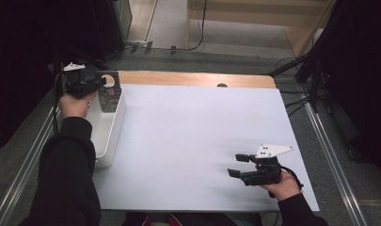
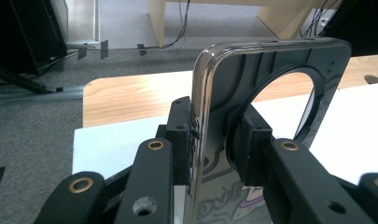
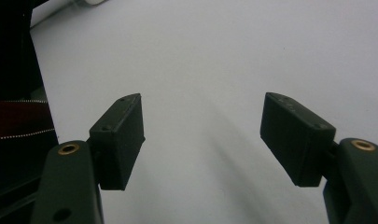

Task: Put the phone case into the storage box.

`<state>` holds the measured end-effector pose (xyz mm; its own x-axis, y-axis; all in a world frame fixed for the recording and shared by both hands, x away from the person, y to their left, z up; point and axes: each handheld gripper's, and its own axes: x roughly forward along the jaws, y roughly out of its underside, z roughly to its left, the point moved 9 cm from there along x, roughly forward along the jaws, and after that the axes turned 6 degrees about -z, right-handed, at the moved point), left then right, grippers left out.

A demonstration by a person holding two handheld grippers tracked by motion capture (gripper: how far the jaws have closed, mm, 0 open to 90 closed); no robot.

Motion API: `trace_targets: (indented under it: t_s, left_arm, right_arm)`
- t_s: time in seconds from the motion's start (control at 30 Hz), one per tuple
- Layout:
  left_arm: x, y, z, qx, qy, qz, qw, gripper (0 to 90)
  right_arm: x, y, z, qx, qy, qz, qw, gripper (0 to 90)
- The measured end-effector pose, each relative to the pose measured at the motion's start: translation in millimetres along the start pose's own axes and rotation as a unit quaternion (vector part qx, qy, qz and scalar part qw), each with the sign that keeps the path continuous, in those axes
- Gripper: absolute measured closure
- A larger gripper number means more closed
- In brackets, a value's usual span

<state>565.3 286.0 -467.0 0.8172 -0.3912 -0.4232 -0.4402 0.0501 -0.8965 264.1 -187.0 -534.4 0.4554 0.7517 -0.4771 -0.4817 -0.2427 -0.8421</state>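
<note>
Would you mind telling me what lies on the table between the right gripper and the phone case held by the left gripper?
In the high view, only bare white table surface lies between the right gripper and the phone case; the white bin sits beneath the case.

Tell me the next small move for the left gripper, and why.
Probably lift the case clear of the white bin and carry it over the white mat. The left gripper is shut on the case's edge above the bin; the right gripper waits open over the mat.
</note>
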Motion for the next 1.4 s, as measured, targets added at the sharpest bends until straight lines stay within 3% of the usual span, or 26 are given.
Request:
trace_targets:
  t_s: [0.43, 0.77, 0.93, 1.4]
  left_arm:
    - [0.2, 2.3, 2.9, -0.008, 0.001, 0.006, 0.9999, 66.2]
    - [0.8, 3.4, 4.5, -0.012, -0.002, 0.011, 0.9999, 53.9]
    - [-0.2, 4.4, 6.6, -0.029, -0.001, 0.019, 0.9994, 42.5]
    - [-13.0, -4.3, 4.5, -0.037, 0.001, 0.015, 0.9992, 29.9]
  right_arm:
    - [-0.4, -0.2, -0.2, -0.001, 0.001, 0.000, 1.0000, 29.3]
    - [-0.6, -0.2, -0.2, -0.001, 0.000, 0.000, 1.0000, 29.3]
    - [-0.7, -0.3, 0.0, 0.000, 0.000, 0.000, 1.0000, 29.4]
    - [-0.7, -0.5, -0.2, 0.001, 0.001, -0.001, 1.0000, 29.3]
